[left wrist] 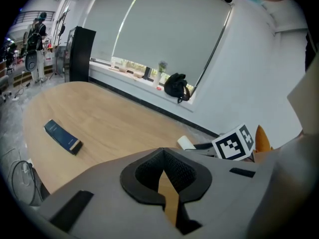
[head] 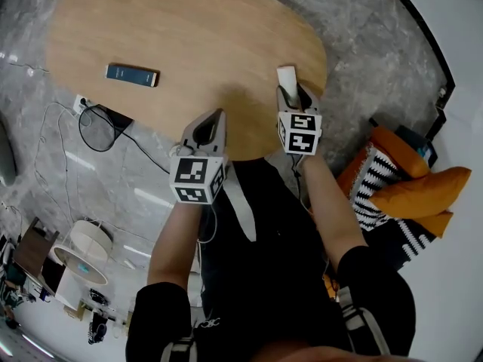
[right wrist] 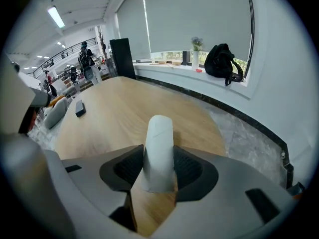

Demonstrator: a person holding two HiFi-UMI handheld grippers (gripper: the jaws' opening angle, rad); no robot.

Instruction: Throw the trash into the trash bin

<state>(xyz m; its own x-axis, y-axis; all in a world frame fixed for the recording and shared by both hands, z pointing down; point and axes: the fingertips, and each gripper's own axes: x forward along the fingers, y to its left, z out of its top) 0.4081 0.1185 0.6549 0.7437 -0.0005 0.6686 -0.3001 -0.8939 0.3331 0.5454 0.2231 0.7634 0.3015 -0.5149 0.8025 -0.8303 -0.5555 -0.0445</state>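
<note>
Roll [right wrist: 158,133] stands between right gripper [right wrist: 159,158] jaws

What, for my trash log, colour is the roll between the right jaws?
White roll; clearest in right gripper view.

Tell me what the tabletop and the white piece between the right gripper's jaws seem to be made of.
Tabletop: looks like wood or wood-look laminate with a smooth matte finish; pale tan with fine straight grain lines.
White piece: probably rolled paper or tissue, matte; soft rounded end, a faint crease, no shine. Plastic can't be ruled out.
</note>
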